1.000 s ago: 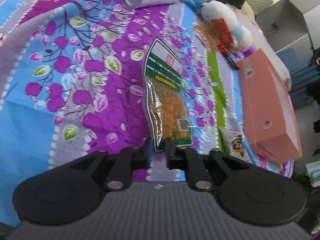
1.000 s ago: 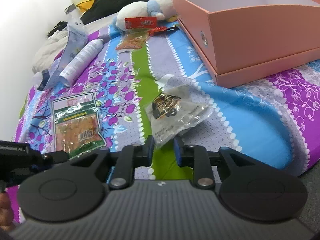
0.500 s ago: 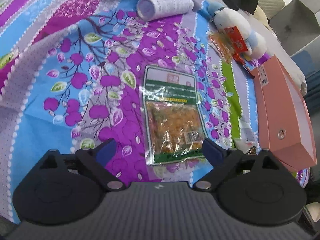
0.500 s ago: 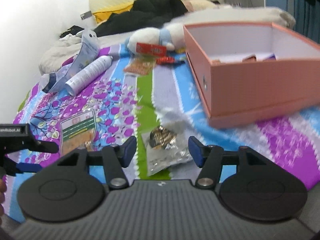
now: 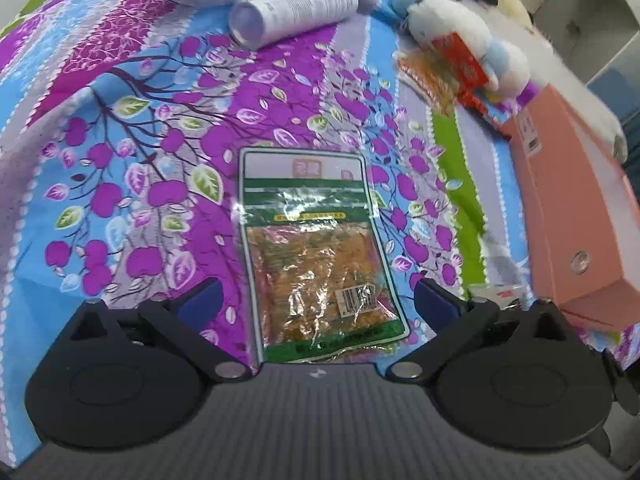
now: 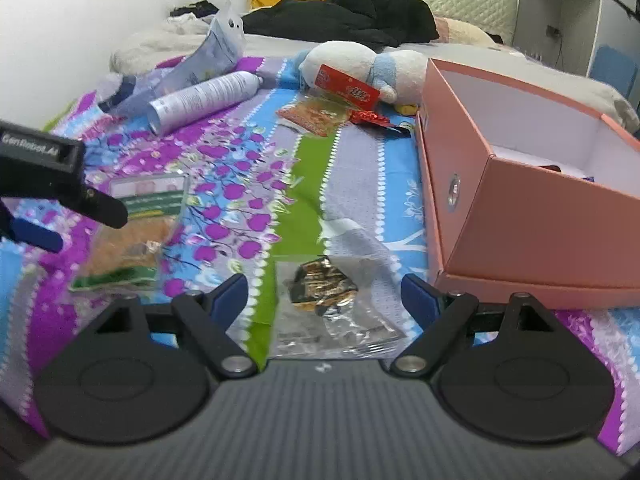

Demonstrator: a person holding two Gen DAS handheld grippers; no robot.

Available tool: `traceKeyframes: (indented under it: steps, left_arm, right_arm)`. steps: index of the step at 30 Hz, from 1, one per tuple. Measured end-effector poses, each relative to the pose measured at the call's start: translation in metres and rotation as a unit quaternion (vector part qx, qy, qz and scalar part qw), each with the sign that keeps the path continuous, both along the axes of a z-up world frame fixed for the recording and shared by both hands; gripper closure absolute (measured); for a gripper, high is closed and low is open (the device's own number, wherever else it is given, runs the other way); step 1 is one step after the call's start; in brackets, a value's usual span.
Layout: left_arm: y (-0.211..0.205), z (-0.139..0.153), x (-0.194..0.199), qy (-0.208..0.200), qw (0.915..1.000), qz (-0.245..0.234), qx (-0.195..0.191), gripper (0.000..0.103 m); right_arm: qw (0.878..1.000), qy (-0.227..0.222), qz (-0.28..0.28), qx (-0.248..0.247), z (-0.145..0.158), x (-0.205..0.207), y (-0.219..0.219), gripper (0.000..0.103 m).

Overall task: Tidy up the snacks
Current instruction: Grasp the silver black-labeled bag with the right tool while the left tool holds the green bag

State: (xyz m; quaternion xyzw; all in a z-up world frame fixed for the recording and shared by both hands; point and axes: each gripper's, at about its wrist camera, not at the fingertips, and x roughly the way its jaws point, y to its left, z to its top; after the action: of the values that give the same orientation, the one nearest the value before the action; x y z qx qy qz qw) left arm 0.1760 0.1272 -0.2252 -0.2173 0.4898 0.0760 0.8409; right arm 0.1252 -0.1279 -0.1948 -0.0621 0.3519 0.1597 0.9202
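Green-bordered, the snack packet (image 5: pixel 316 256) of orange pieces lies flat on the floral bedspread (image 5: pixel 120 184), between the fingers of my left gripper (image 5: pixel 316 304); its jaws have just been opening and stand wide, pads clear of the packet. My right gripper (image 6: pixel 322 294) has likewise just been opening and is apart, straddling a clear packet of dark snacks (image 6: pixel 324 300) without touching. Just right of it sits the open pink box (image 6: pixel 520 220). Beyond lie a spray can (image 6: pixel 204 100) and plush toy (image 6: pixel 360 64).
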Motion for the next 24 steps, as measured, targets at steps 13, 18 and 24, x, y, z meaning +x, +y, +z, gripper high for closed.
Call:
traceKeyframes:
  steps: [13,18,24]
  left_arm:
    - [-0.025,-0.023,0.017,0.024,0.9983,-0.025,0.048,0.000]
    - [-0.037,-0.031,0.023,0.044,0.9941,-0.055,0.083,0.000]
    - [-0.041,-0.036,0.026,0.048,0.9920,-0.055,0.103,0.000]
  right_arm:
    - [1.000,0.024,0.016,-0.001,-0.024,0.009,0.000,0.018]
    - [1.000,0.022,0.004,0.010,-0.027,0.012,-0.004,0.024]
    - [0.999,0.026,-0.001,0.027,-0.032,0.021,-0.007,0.027]
